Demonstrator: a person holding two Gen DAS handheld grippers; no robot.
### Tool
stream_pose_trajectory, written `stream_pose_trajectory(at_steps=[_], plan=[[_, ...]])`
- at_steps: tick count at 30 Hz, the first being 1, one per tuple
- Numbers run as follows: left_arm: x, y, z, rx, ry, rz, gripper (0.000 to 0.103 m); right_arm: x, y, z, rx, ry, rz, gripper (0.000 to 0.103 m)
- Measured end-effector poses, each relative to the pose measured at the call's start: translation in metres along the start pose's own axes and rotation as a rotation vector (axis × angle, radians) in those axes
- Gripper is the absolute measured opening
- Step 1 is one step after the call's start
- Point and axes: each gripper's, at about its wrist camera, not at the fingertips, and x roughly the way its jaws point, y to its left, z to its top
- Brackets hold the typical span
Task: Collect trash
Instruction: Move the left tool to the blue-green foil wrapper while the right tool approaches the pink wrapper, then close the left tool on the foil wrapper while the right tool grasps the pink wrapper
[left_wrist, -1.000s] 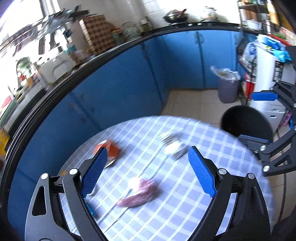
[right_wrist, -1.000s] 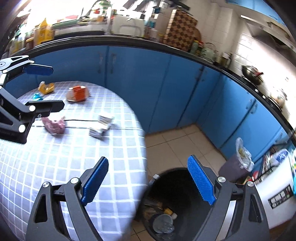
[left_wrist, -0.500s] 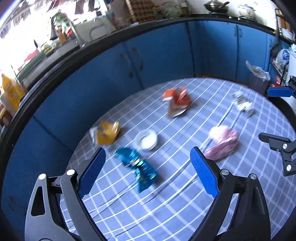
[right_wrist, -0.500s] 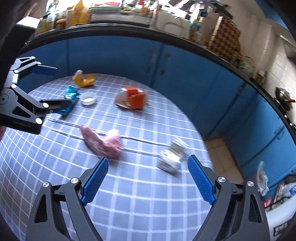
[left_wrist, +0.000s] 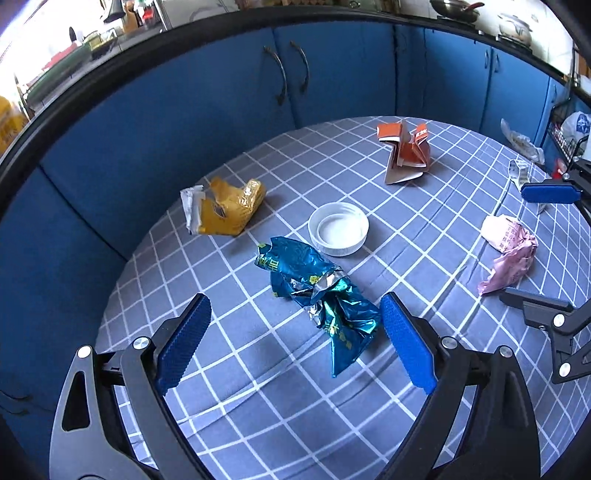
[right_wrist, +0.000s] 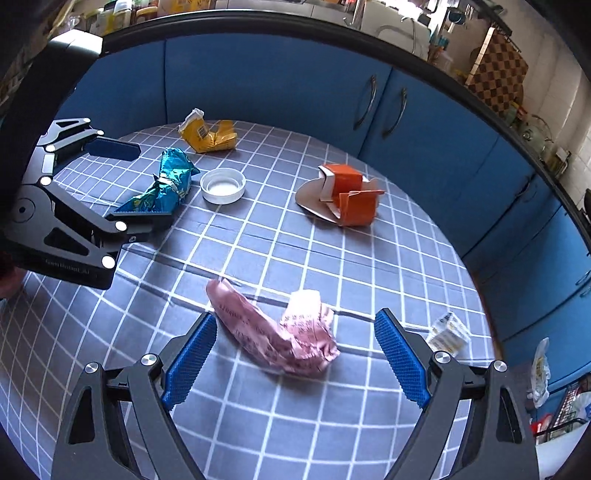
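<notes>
The left gripper (left_wrist: 295, 347) is held wide open around a blue wrapper (left_wrist: 317, 295). The right gripper (right_wrist: 295, 354) is held wide open around a pink wrapper (right_wrist: 273, 332). A white lid (left_wrist: 338, 229) is seen at 12 o'clock from the blue wrapper.

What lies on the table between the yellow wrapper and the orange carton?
The white lid sits between the yellow wrapper and orange carton; both wrist views show it.

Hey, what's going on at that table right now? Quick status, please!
Both grippers open, empty. Left gripper over teal wrapper; right gripper over pink wrapper. Nothing blocking either.
</notes>
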Motion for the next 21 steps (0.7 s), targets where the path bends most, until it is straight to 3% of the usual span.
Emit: stream_pose_trajectory(at_steps=[2, 5, 8, 11, 12, 15, 21], plan=[[0.004, 0.003, 0.0, -0.013, 0.003, -0.02, 0.091, 0.005, 0.002, 0.002, 0.001, 0.007, 0.005, 0.085], [0.009, 0.008, 0.0, -0.043, 0.009, -0.057, 0.08, 0.009, 0.003, 0.003, 0.003, 0.004, 0.012, 0.085], [0.008, 0.013, -0.001, -0.074, 0.007, -0.104, 0.063, 0.008, 0.003, 0.002, 0.01, -0.003, 0.026, 0.082], [0.005, 0.015, -0.002, -0.083, 0.006, -0.114, 0.041, 0.006, 0.002, 0.0, 0.026, -0.004, 0.063, 0.07], [0.004, 0.015, -0.003, -0.087, 0.007, -0.118, 0.04, 0.005, 0.002, 0.0, 0.031, -0.006, 0.085, 0.065], [0.0, 0.015, -0.006, -0.089, 0.004, -0.124, 0.037, 0.0, 0.006, -0.002, 0.018, -0.009, 0.104, 0.034], [-0.015, 0.011, -0.013, -0.073, -0.01, -0.118, 0.034, -0.015, 0.015, -0.011, -0.037, -0.031, 0.093, 0.026]])
